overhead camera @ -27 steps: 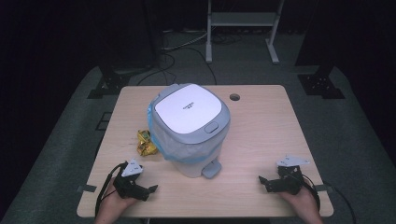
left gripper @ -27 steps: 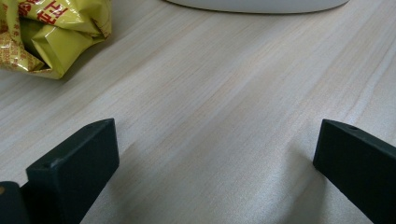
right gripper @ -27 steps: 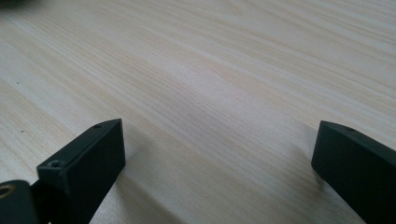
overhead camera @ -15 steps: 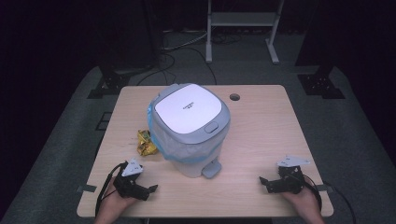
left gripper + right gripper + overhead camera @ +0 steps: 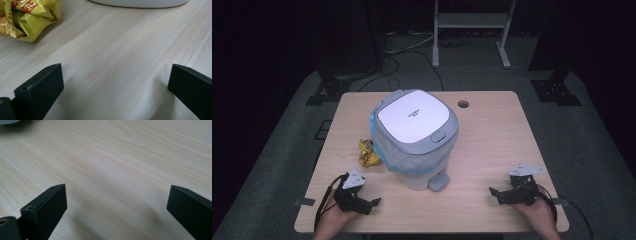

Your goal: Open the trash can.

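Note:
A small grey pedal bin (image 5: 419, 137) with a white lid and a blue liner stands in the middle of the wooden table (image 5: 497, 135); its pedal (image 5: 438, 181) faces the front edge. A crumpled yellow wrapper (image 5: 367, 152) lies just left of the bin, and it shows at the top left of the left gripper view (image 5: 27, 17). My left gripper (image 5: 371, 204) rests near the front left corner, jaws wide open over bare wood (image 5: 115, 75). My right gripper (image 5: 495, 195) rests near the front right, open, nothing between its jaws (image 5: 116, 195).
A round cable hole (image 5: 463, 104) sits near the table's far edge. Beyond the table are a metal stand (image 5: 472, 22) and cables on the dark floor. The bin's white base (image 5: 140, 3) lies at the top edge of the left gripper view.

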{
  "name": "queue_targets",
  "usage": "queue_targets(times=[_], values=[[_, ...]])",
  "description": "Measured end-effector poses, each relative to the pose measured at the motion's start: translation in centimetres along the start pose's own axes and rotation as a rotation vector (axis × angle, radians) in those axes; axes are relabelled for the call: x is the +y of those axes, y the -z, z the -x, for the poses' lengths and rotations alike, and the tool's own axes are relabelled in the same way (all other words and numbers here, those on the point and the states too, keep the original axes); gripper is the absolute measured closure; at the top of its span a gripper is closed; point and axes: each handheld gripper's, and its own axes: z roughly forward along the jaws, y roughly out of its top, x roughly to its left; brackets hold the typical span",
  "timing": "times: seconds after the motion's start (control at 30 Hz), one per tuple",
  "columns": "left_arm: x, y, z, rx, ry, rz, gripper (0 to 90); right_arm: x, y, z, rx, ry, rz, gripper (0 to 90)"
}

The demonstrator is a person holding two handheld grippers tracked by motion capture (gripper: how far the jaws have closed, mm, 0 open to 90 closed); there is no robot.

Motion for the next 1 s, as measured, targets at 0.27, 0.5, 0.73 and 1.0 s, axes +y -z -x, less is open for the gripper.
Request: queue_targets(times=[0.27,0.5,0.73,1.0], values=[[0.0,0.0,0.0,0.003,0.002,0.000,0.0,0.7,0.6,-0.5,0.032,0.017,0.018,4.4],[0.0,0.0,0.0,0.004,0.004,0.000,0.0,1.0,0.8,-0.6,0.050,0.006,0.023,5.0],[0.0,0.0,0.0,0.006,0.006,-0.001,0.0,1.5,1.1,-0.8,0.070,0.007,0.030,5.4],[0.0,-0.1,0.0,0.006,0.006,-0.001,0.0,2.3,1.3,-1.0,0.090,0.003,0.033,6.8]])
